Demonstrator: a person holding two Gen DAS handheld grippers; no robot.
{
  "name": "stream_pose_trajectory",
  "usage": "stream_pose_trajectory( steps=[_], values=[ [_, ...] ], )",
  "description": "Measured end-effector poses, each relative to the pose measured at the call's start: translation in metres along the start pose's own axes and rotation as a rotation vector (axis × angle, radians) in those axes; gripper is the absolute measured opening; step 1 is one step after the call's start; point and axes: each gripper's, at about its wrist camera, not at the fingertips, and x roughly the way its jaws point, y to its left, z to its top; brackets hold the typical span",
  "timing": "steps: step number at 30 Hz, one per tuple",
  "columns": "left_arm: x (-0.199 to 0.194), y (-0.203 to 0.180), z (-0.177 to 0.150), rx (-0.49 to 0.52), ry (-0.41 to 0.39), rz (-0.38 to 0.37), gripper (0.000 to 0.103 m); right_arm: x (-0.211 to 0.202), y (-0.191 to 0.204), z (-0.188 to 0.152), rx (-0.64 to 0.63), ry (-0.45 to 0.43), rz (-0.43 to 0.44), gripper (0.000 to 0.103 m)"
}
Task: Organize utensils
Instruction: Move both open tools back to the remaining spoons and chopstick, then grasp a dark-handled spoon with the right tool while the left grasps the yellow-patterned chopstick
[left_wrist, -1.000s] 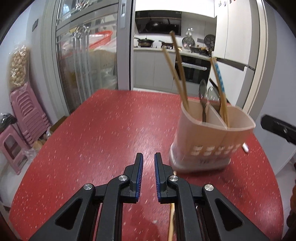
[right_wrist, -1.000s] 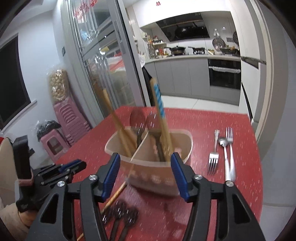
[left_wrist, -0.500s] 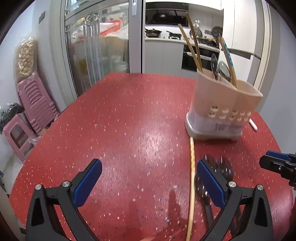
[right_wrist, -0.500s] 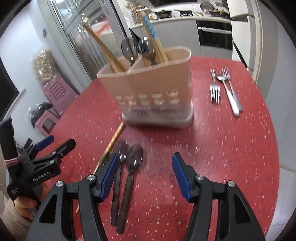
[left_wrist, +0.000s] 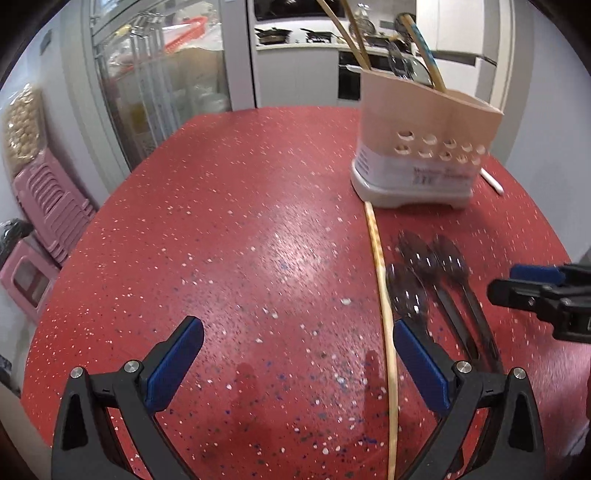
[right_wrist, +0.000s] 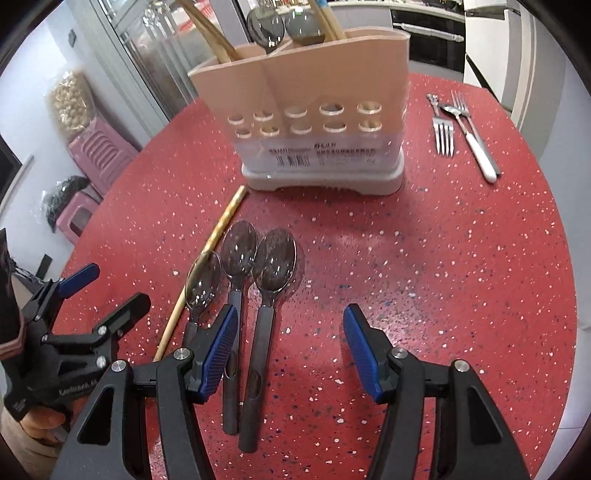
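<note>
A glossy red table (right_wrist: 443, 258), speckled with white flecks, is carrying everything here. Near its far side a beige plastic utensil holder (right_wrist: 314, 110) is standing upright on a pale grey base, its smooth front wall pierced by two rows of round holes above a printed label. Wooden chopsticks (right_wrist: 214, 33) and two dark translucent spoon bowls are sticking up from its divided compartments.

In front of the holder, three smoky translucent plastic spoons (right_wrist: 255, 280) with flat dark handles are lying side by side, bowls pointing toward the holder. Just beside them, on their left, a single long bamboo chopstick (left_wrist: 380, 280) is lying on the table, its far end reaching almost to the holder's base. To the right of the holder, well apart from the spoons, shiny metal forks (right_wrist: 443, 129) and a white-handled utensil (right_wrist: 480, 155) are lying flat.

The left tongs (left_wrist: 295, 354) are hovering wide open over bare tabletop, their blue ribbed pads gripping nothing. The right tongs (right_wrist: 290, 350) are likewise spread open above the spoon handles, holding nothing.
</note>
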Motion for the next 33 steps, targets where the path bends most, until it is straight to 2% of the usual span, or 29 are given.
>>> stream_pose_trajectory(
  steps=[5,13,18,28,31,33],
  values=[
    [0.007,-0.002,-0.006,0.020,0.049,-0.025,0.103,0.007,0.002,0.002,0.000,0.048,-0.025,0.063],
    [0.021,-0.008,-0.009,0.048,0.106,-0.035,0.103,0.022,0.020,0.005,-0.049,0.096,-0.077,0.056],
    [0.028,-0.012,-0.007,0.059,0.124,-0.034,0.103,0.029,0.032,0.011,-0.076,0.110,-0.113,0.050],
    [0.042,-0.015,0.005,0.079,0.130,-0.056,0.103,0.044,0.058,0.024,-0.153,0.136,-0.197,0.044],
    [0.044,-0.017,0.009,0.085,0.133,-0.058,0.103,0.045,0.060,0.024,-0.154,0.132,-0.194,0.038],
    [0.046,-0.019,0.012,0.094,0.134,-0.058,0.103,0.045,0.062,0.023,-0.151,0.126,-0.188,0.015]
  ],
)
